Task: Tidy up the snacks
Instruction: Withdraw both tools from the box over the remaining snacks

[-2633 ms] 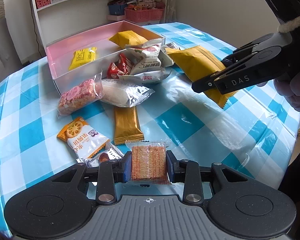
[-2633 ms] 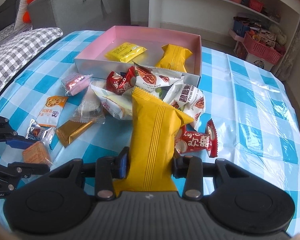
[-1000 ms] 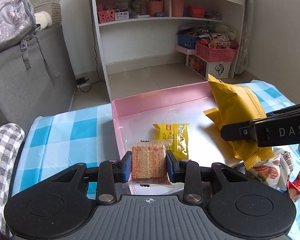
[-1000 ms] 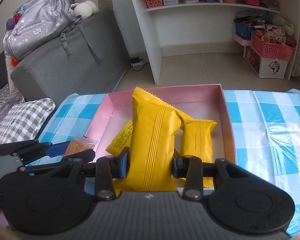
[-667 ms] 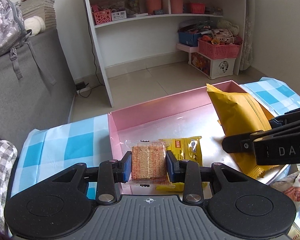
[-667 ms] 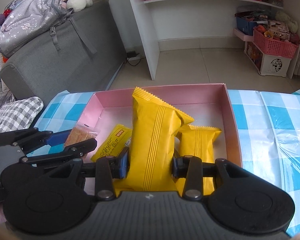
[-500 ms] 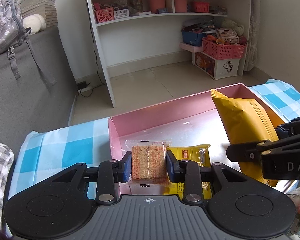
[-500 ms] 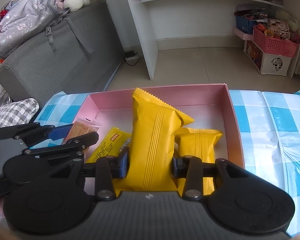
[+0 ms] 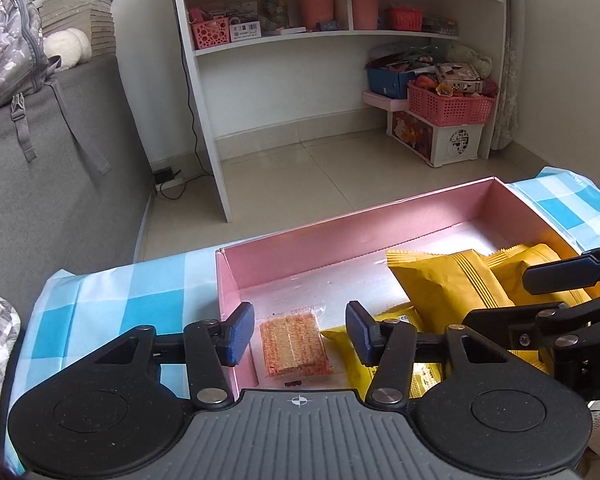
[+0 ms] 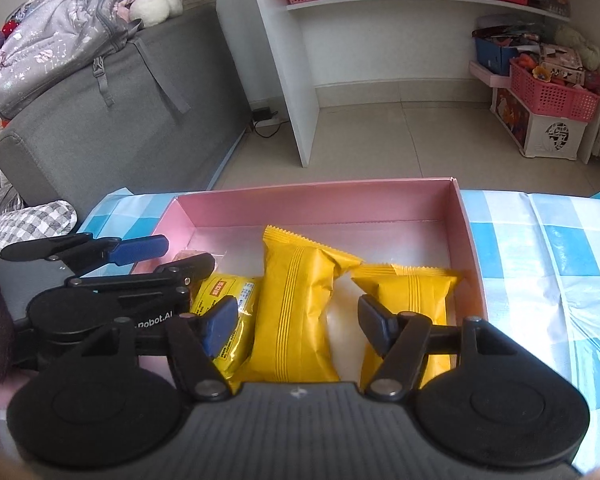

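A pink box [image 9: 340,232] [image 10: 320,200] sits on the blue checked tablecloth [image 9: 112,300]. My left gripper [image 9: 298,334] is open over the box's near left corner; an orange cracker packet [image 9: 294,344] lies on the box floor between its jaws. My right gripper [image 10: 298,320] is open; a large yellow snack bag [image 10: 296,312] [image 9: 448,284] lies in the box between its jaws. A smaller yellow bag [image 10: 412,292] lies to the right and a flat yellow packet [image 10: 228,300] [image 9: 380,320] to the left.
A grey sofa [image 9: 52,168] with a backpack [image 10: 52,36] stands left of the table. A white shelf unit [image 9: 340,40] and pink baskets [image 9: 448,104] stand behind on the floor. The tablecloth continues to the right [image 10: 548,248].
Both grippers have opened. The cracker packet and the large yellow bag have dropped from the jaws and now lie on the box floor.
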A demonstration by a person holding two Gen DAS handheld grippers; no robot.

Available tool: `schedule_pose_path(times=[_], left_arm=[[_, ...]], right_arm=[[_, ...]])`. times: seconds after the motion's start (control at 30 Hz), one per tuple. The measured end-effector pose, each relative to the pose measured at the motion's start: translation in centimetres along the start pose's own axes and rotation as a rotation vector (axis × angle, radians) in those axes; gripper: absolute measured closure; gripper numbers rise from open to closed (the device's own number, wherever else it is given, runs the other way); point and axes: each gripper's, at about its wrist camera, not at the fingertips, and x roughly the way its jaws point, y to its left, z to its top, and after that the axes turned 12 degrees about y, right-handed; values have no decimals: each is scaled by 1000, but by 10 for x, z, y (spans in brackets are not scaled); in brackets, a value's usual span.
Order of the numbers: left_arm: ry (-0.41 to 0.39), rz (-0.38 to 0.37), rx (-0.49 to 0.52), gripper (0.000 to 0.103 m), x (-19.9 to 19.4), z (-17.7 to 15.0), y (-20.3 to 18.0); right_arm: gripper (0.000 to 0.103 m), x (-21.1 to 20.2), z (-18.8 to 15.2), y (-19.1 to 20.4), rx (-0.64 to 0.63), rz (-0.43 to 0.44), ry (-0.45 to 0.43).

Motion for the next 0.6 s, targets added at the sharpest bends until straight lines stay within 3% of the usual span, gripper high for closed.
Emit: schedule_pose_path(times=[0.13, 0.6], left_arm=[[1, -6, -3, 44, -8, -4, 0], [22, -3, 1, 26, -57, -34, -3]], right_arm=[[29, -9, -2, 6, -22, -21, -12], [18, -52, -24, 9, -38, -75, -33]])
